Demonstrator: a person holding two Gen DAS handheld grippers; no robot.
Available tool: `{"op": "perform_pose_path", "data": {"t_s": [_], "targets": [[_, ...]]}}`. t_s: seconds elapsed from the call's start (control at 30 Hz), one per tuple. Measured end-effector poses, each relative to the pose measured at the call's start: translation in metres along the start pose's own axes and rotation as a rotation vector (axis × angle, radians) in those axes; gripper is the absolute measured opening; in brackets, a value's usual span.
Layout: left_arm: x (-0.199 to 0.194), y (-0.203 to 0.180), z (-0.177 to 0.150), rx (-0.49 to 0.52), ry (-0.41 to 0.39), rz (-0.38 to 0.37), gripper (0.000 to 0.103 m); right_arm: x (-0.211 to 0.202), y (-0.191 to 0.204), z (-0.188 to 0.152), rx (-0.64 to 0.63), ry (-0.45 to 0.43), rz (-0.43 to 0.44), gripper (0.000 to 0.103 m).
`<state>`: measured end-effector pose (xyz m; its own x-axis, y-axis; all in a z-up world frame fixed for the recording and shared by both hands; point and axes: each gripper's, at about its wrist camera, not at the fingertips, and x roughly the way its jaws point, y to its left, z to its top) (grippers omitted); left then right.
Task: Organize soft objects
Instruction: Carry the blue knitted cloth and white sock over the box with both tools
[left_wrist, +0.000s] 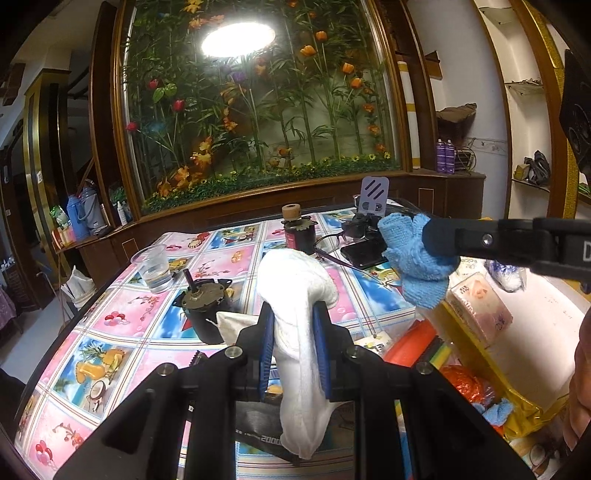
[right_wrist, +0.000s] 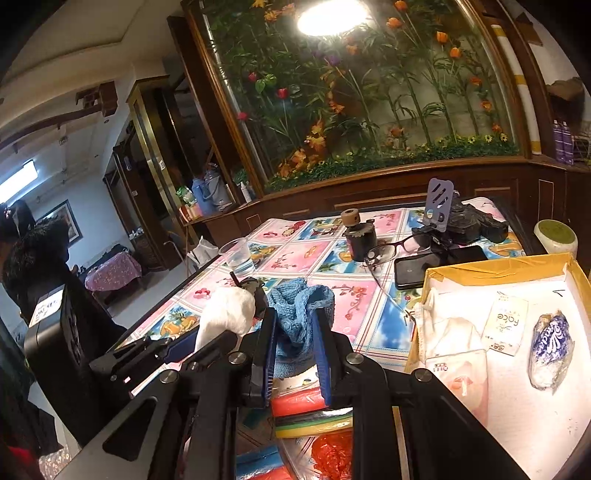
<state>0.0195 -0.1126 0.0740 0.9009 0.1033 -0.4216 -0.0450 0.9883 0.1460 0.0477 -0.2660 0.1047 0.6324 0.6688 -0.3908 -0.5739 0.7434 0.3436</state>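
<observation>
My left gripper (left_wrist: 294, 314) is shut on a white cloth (left_wrist: 299, 291) that bulges above the pads and hangs down below them, held above the table. It also shows in the right wrist view (right_wrist: 225, 310) at the left. My right gripper (right_wrist: 294, 325) is shut on a blue knitted cloth (right_wrist: 301, 302); in the left wrist view the blue cloth (left_wrist: 417, 254) hangs from its tip at the right. An open cardboard box (right_wrist: 443, 271) at the right holds white pouches, a card and a blue-white packet (right_wrist: 550, 354).
On the patterned tablecloth (left_wrist: 122, 321) stand a plastic cup of water (left_wrist: 153, 267), a small motor (left_wrist: 205, 306), a dark jar (left_wrist: 297, 230), glasses (right_wrist: 391, 249), a phone (right_wrist: 439, 266) and a phone stand (left_wrist: 373, 195). Orange, red and striped sponges (right_wrist: 306, 413) lie below my right gripper.
</observation>
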Motion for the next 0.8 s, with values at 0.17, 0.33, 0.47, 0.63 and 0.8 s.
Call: {"op": "perform_pose_path", "data": {"t_s": [0.17,0.33,0.47,0.63,0.8], "targets": [[-0.002,-0.003,0.004,-0.040,0.006,-0.063,0.020,-0.009,-0.014,0.005,0.040,-0.030,-0.020,0.020],[-0.003,-0.015,0.010,-0.070,0.006,-0.135,0.020,-0.025,-0.042,0.012,0.126,-0.078,-0.067,0.020],[0.000,-0.029,0.018,-0.103,0.021,-0.215,0.020,-0.039,-0.071,0.019,0.218,-0.119,-0.125,0.020],[0.007,-0.058,0.031,-0.139,0.060,-0.344,0.020,-0.064,-0.115,0.020,0.362,-0.174,-0.243,0.020],[0.014,-0.107,0.037,-0.117,0.135,-0.479,0.020,-0.084,-0.155,0.016,0.486,-0.187,-0.375,0.020]]}}
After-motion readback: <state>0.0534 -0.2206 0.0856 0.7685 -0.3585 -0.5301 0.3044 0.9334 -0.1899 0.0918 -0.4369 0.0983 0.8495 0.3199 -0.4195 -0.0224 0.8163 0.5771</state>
